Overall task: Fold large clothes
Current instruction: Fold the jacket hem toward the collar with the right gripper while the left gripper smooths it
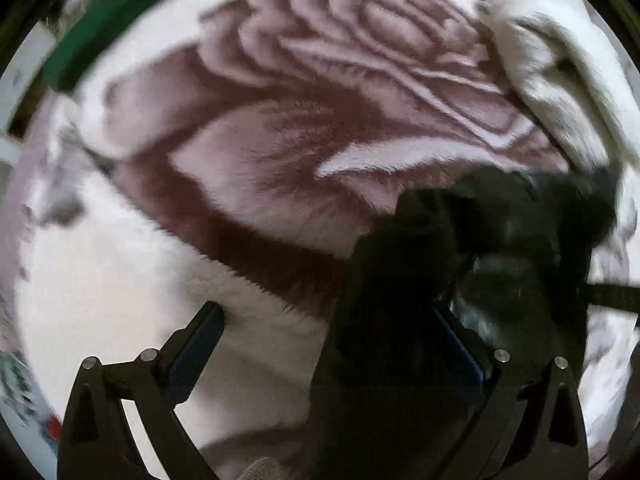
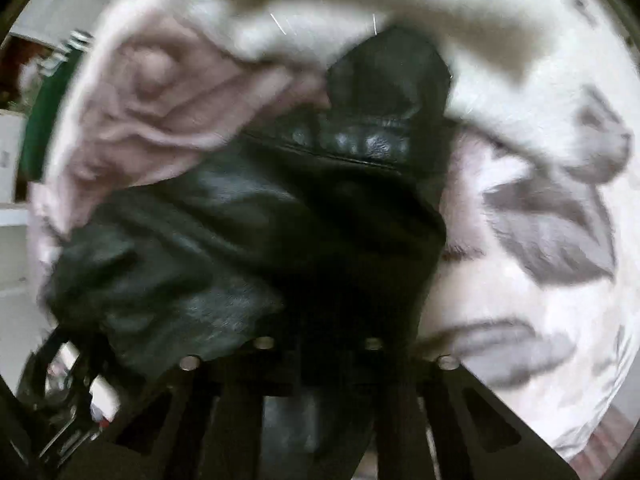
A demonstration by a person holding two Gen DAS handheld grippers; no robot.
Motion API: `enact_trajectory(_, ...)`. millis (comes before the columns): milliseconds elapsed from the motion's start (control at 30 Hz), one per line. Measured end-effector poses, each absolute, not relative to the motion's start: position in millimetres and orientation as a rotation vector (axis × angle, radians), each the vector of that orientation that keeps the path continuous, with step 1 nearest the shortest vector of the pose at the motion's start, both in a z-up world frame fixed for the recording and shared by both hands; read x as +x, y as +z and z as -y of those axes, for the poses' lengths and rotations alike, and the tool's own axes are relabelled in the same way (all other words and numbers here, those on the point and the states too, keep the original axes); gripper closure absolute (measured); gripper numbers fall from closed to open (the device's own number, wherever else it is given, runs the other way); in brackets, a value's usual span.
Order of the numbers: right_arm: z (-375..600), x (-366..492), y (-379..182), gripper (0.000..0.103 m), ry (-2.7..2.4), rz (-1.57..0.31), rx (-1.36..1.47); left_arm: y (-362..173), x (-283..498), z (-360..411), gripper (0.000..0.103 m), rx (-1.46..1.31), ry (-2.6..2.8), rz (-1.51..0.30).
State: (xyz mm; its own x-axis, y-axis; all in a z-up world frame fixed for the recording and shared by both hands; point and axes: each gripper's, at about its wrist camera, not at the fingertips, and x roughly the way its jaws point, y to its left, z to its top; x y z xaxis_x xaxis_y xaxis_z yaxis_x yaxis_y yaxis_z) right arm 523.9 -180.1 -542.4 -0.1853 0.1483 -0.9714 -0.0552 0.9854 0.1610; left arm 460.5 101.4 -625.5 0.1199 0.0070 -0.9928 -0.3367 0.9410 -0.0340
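A black leather jacket (image 1: 500, 240) lies crumpled on a plush blanket with a big pink rose pattern (image 1: 300, 140). My left gripper (image 1: 324, 312) points down at the blanket with its jaws wide open. Its left finger (image 1: 196, 344) stands over pale blanket, and part of the jacket covers its right finger (image 1: 460, 344). In the right wrist view the jacket (image 2: 260, 220) fills the middle of the picture. My right gripper (image 2: 320, 336) is shut, its fingertips buried in the jacket's leather. The picture is blurred.
A white fluffy cloth (image 1: 560, 60) lies bunched at the blanket's far right, and across the top in the right wrist view (image 2: 360, 0). A green item (image 1: 100, 28) sits past the blanket's far left edge. Metal jacket hardware (image 2: 68, 400) hangs at the lower left.
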Motion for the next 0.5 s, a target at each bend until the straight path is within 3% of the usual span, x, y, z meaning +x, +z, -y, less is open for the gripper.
enact_trajectory(133, 190, 538, -528, 0.098, 0.236, -1.788, 0.125, -609, 474, -108, 0.000, -0.258, 0.278, -1.456)
enact_trajectory(300, 219, 573, -469, 0.098, 0.324, -1.567, 0.257, -605, 494, -105, 0.000, -0.166, 0.310, -1.433)
enact_trajectory(400, 224, 616, -503, 0.098, 0.291, -1.577, 0.228, -635, 507, -112, 0.000, -0.199, 0.297, -1.510)
enact_trajectory(500, 234, 637, -540, 0.099, 0.290, -1.662, 0.363, -625, 505, -118, 0.000, -0.228, 0.298, -1.519)
